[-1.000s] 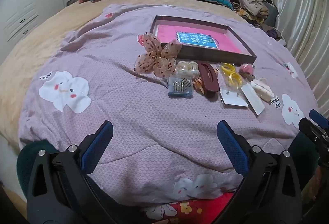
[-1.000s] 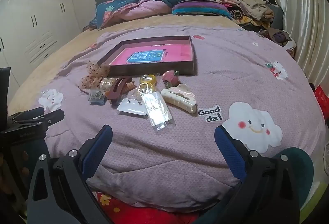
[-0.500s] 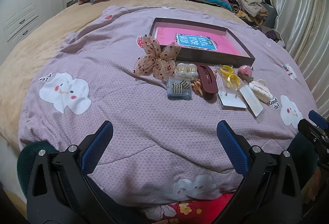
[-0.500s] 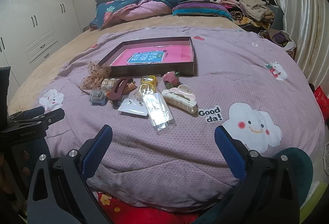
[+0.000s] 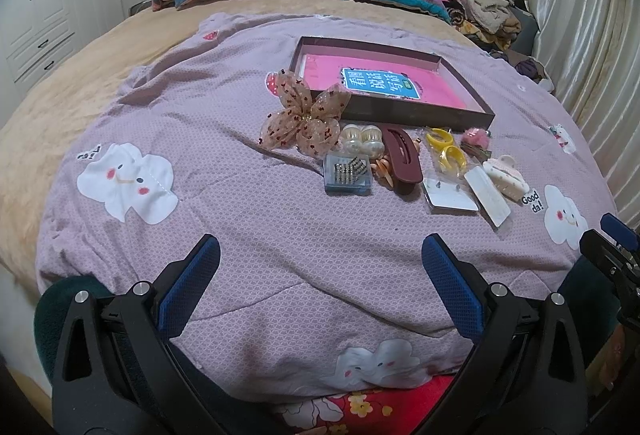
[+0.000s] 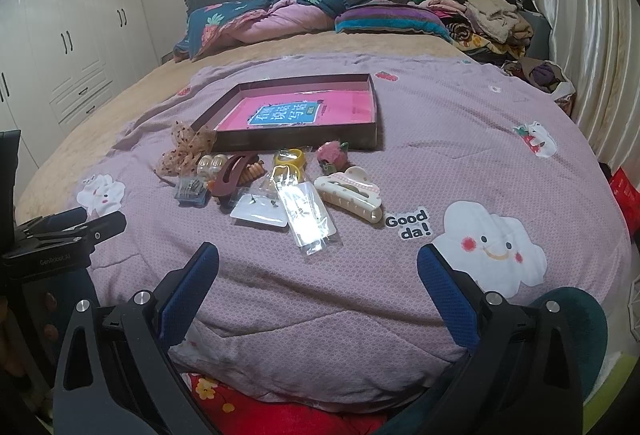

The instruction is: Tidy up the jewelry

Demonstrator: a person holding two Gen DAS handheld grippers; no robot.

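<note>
While both grippers hang wide open and empty over the near edge of the bed, we see the left gripper [image 5: 320, 281] and the right gripper [image 6: 318, 279] well short of the jewelry, which lies in a loose row on the purple quilt [image 5: 224, 195] just in front of the shallow tray [image 5: 394, 111]. From the right gripper the cream hair claw [image 6: 352, 193] is the nearest piece, ahead and slightly right, its long axis slanting from far left to near right; the bow [image 5: 306, 121] lies closer to the left gripper. We judge the right hand better placed for a first pick. Small items inside the clear packets [image 6: 306, 215] are hard to make out.
</note>
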